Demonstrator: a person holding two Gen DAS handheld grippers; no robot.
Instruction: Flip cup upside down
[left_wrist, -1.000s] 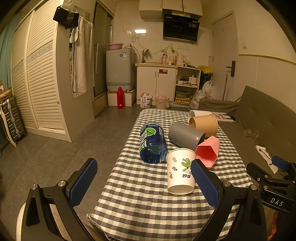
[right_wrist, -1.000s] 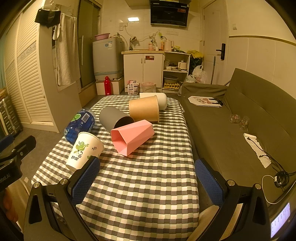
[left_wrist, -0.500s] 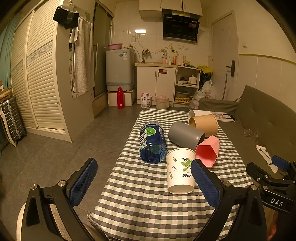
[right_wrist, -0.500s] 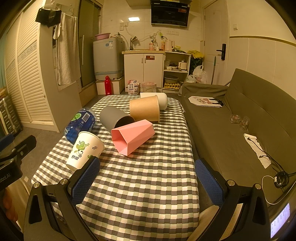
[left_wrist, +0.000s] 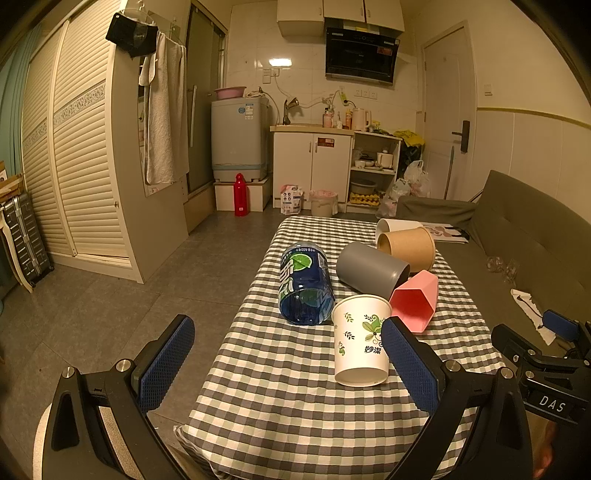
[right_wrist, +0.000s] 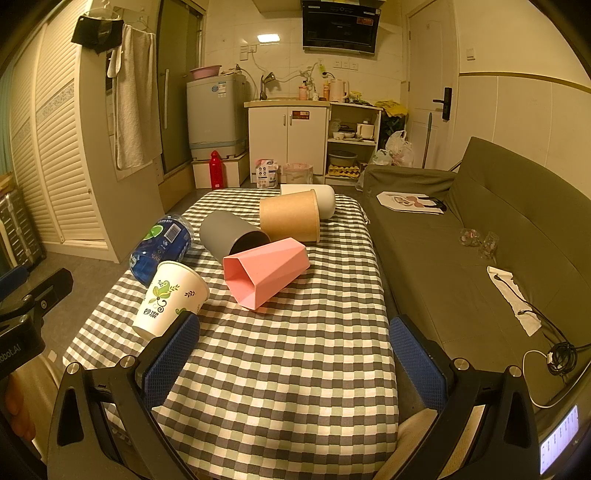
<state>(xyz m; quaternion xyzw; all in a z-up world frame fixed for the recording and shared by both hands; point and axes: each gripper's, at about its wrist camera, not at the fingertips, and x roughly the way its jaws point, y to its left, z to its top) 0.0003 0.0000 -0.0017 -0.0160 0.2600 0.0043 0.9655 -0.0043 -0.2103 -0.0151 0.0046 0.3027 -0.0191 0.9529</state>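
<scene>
A white paper cup with a green leaf print (left_wrist: 361, 343) (right_wrist: 170, 297) stands upright, mouth up, near the front left of the checked table (left_wrist: 295, 387) (right_wrist: 295, 350). Behind it, on their sides, lie a pink faceted cup (left_wrist: 415, 304) (right_wrist: 266, 271), a grey cup (left_wrist: 371, 267) (right_wrist: 231, 236), a brown paper cup (left_wrist: 408, 247) (right_wrist: 290, 218) and a white cup (left_wrist: 397, 224) (right_wrist: 321, 199). My left gripper (left_wrist: 288, 363) is open and empty, short of the paper cup. My right gripper (right_wrist: 295, 354) is open and empty over the table's front.
A blue plastic bottle (left_wrist: 304, 284) (right_wrist: 162, 247) lies on its side left of the cups. An olive sofa (right_wrist: 480, 240) runs along the table's right edge. Floor drops off to the left. Kitchen cabinets (left_wrist: 314, 166) stand beyond.
</scene>
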